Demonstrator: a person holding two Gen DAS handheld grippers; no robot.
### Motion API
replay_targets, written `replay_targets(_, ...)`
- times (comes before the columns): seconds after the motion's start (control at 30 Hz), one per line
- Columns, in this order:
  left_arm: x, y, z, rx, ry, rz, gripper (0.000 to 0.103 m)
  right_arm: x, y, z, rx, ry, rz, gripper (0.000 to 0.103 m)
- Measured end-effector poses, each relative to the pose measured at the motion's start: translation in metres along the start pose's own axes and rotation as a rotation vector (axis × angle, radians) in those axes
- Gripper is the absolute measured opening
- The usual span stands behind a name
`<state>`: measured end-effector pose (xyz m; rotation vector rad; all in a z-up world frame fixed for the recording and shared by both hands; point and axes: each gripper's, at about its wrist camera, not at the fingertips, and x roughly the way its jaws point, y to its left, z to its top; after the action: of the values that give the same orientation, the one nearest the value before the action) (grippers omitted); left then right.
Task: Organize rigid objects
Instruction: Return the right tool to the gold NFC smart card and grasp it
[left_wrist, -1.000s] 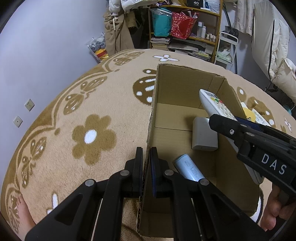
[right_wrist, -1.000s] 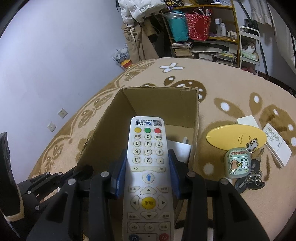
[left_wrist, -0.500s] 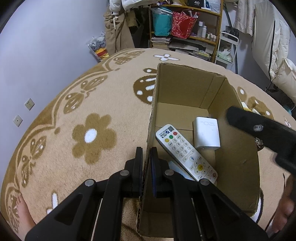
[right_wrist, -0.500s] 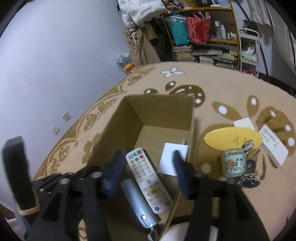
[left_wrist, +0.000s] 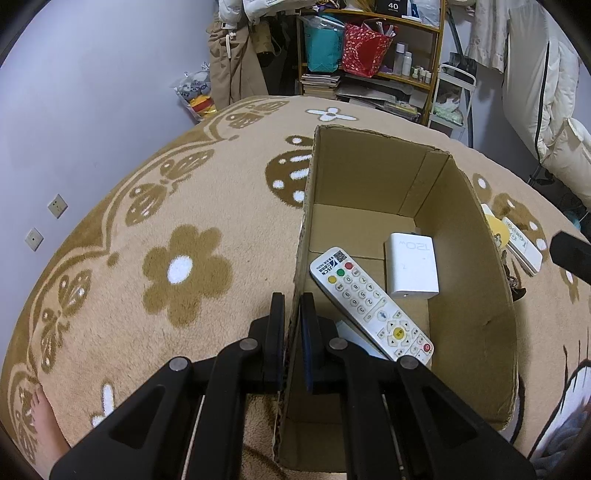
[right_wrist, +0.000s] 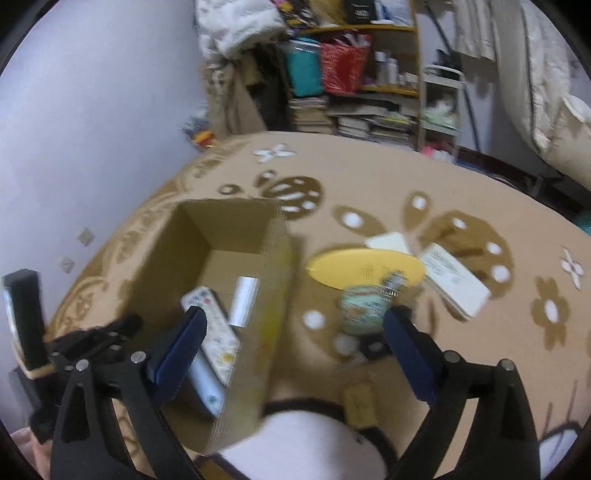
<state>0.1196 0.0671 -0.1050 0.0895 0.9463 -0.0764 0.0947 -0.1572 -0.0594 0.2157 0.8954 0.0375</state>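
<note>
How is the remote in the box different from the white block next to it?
The remote is long and thin; the white charger block is short and chunky. The remote has many coloured buttons; the charger block is plain, printed only with "120W". The remote lies slanted, its near end propped on something beneath; the charger block lies flat. Both are white and sit inside the cardboard box.

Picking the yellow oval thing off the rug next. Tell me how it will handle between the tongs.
The yellow oval item looks flat and thin, so it probably sits flush in the carpet pile and resists edge pickup. Its smooth face may be slippery. The teal case overlaps its near edge, so it could get dragged along.
</note>
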Motion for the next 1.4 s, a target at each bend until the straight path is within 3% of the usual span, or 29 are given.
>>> replay_targets(0.37, 0.000, 0.000, 0.000, -0.002, 0.000, -0.002, 0.007, 0.014, -0.054, -0.018, 0.115, 0.093, -0.018, 0.101)
replay_targets(0.47, 0.000, 0.000, 0.000, -0.002, 0.003, -0.002, 0.007, 0.020, -0.052, -0.023, 0.066, 0.117, -0.045, 0.101)
replay_targets(0.73, 0.000, -0.002, -0.003, 0.004, 0.004, 0.006, 0.007, 0.053, -0.049, -0.051, -0.042, 0.291, -0.111, 0.100)
replay_targets(1.0, 0.000, -0.002, -0.003, 0.000, 0.003, 0.002, 0.007, 0.087, -0.051, -0.077, -0.064, 0.418, -0.129, 0.069)
replay_targets(1.1, 0.000, -0.002, -0.003, 0.000, 0.002, 0.002, 0.007, 0.091, -0.048, -0.083, -0.084, 0.416, -0.146, 0.065)
replay_targets(1.17, 0.000, -0.002, -0.003, 0.001, 0.002, 0.003, 0.007, 0.090, -0.047, -0.083, -0.093, 0.407, -0.144, 0.049)
replay_targets(1.2, 0.000, -0.002, -0.003, 0.001, 0.002, 0.002, 0.007, 0.089, -0.047, -0.083, -0.091, 0.401, -0.138, 0.032)
replay_targets(1.4, 0.000, -0.002, -0.003, -0.001, 0.005, 0.002, 0.007, 0.083, -0.048, -0.081, -0.074, 0.360, -0.140, 0.031)
